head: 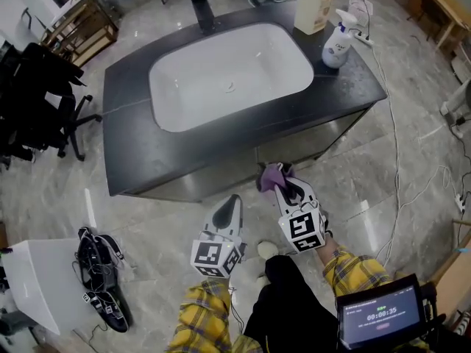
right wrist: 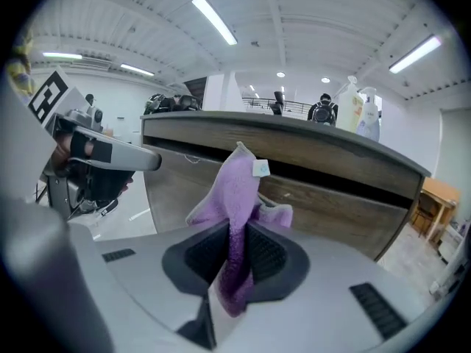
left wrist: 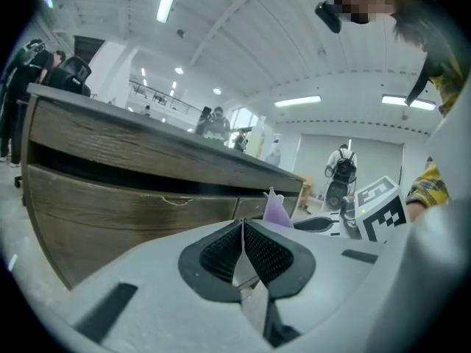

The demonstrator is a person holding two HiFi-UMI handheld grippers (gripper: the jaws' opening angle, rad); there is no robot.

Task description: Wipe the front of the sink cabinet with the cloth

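My right gripper [head: 283, 181] has its jaws clamped on the purple cloth [head: 270, 175], which sticks up out of them just in front of the wood-grain front of the sink cabinet [head: 309, 144], while my left gripper [head: 232, 206] hangs beside it, jaws pressed together on nothing.

Probably a lab: freestanding sink cabinet [head: 126, 127], office chair [head: 40, 98].
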